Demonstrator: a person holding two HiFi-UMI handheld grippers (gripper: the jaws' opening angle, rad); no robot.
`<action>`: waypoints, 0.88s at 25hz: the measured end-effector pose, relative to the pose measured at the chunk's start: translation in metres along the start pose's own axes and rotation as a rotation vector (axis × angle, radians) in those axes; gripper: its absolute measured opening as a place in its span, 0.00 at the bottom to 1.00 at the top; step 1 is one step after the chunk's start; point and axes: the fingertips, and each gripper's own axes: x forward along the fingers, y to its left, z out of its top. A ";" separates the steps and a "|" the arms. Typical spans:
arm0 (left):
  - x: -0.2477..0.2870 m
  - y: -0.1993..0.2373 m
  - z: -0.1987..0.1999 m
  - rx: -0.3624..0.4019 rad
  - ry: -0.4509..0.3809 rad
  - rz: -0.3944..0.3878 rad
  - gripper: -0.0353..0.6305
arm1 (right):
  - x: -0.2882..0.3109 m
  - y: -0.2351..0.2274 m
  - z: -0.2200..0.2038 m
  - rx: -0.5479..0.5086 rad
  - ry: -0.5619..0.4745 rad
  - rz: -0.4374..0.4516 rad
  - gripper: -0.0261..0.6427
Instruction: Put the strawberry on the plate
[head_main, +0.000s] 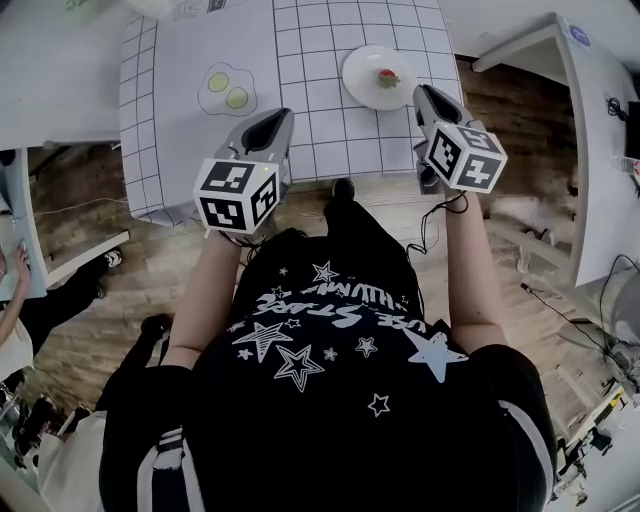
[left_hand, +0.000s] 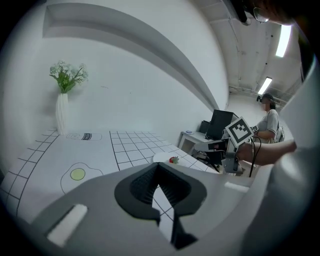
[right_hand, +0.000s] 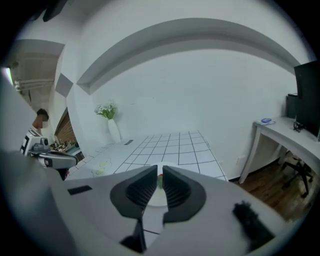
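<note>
A small red strawberry (head_main: 388, 76) lies on the white round plate (head_main: 365, 88) at the right side of the checked table. In the left gripper view the strawberry (left_hand: 173, 160) and the plate (left_hand: 161, 157) sit beyond my jaws. My right gripper (head_main: 426, 97) hovers just right of the plate, above the table's near edge. Its jaws (right_hand: 160, 171) stand a narrow slit apart with nothing between them, and the strawberry (right_hand: 159, 180) shows far off through the slit. My left gripper (head_main: 279, 119) hangs over the table's front edge, left of the plate, its tips (left_hand: 158, 166) touching and empty.
A fried-egg drawing (head_main: 227, 90) marks the cloth at the left. A white vase of flowers (left_hand: 62, 107) stands at the table's far end. A white desk (head_main: 590, 120) runs along the right, with a monitor (left_hand: 220, 123) and a seated person (left_hand: 270, 122) nearby. Wooden floor surrounds the table.
</note>
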 end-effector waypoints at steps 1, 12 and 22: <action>-0.008 0.000 -0.001 0.004 -0.005 -0.007 0.07 | -0.006 0.005 -0.003 0.013 -0.004 -0.009 0.10; -0.109 0.016 -0.034 0.019 -0.043 -0.056 0.07 | -0.067 0.108 -0.031 0.026 -0.052 -0.028 0.08; -0.155 -0.016 -0.042 0.066 -0.090 -0.205 0.07 | -0.145 0.158 -0.061 0.090 -0.140 -0.112 0.06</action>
